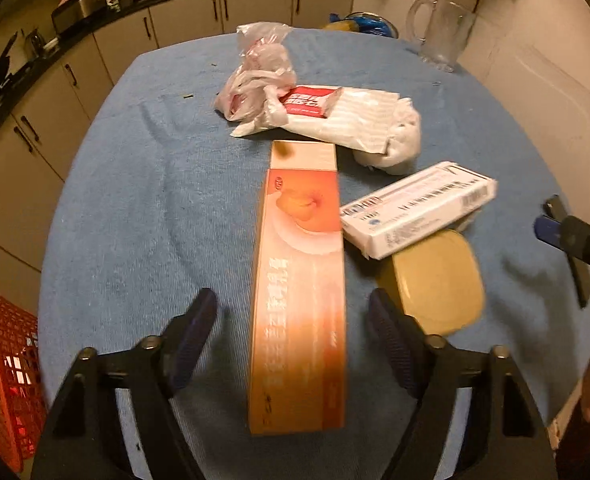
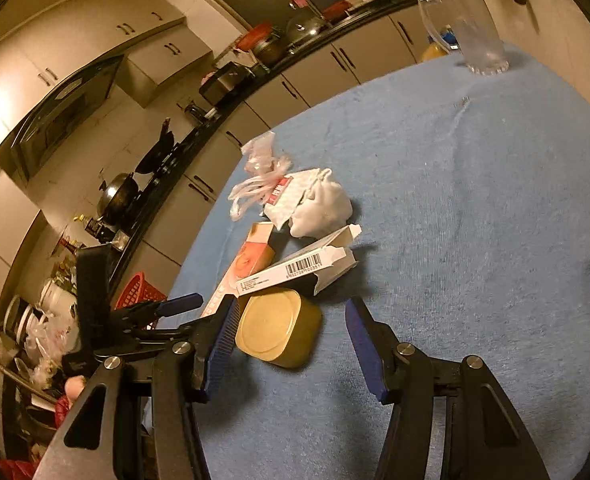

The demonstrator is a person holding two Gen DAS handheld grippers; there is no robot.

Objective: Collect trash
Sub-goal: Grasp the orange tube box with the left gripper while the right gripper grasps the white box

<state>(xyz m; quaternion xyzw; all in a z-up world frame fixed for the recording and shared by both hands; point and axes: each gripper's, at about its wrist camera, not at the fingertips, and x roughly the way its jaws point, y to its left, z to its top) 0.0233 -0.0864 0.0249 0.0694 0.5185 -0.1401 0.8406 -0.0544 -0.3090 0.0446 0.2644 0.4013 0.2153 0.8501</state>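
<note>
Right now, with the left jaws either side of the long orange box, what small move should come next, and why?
Probably ease the left gripper a little lower and close on the orange box. Its jaws straddle the box's near half with gaps on both sides, so nothing is gripped yet. The white carton leans against the far half, so grip near this end. The red basket waits beside the table.

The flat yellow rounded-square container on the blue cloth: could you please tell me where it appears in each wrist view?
Left wrist view: the flat yellow rounded-square container sits right of centre, beside the right fingertip.
Right wrist view: it sits centre-left, between the fingers.
Shared landmark: the white barcoded carton overlapping its far edge.
</note>
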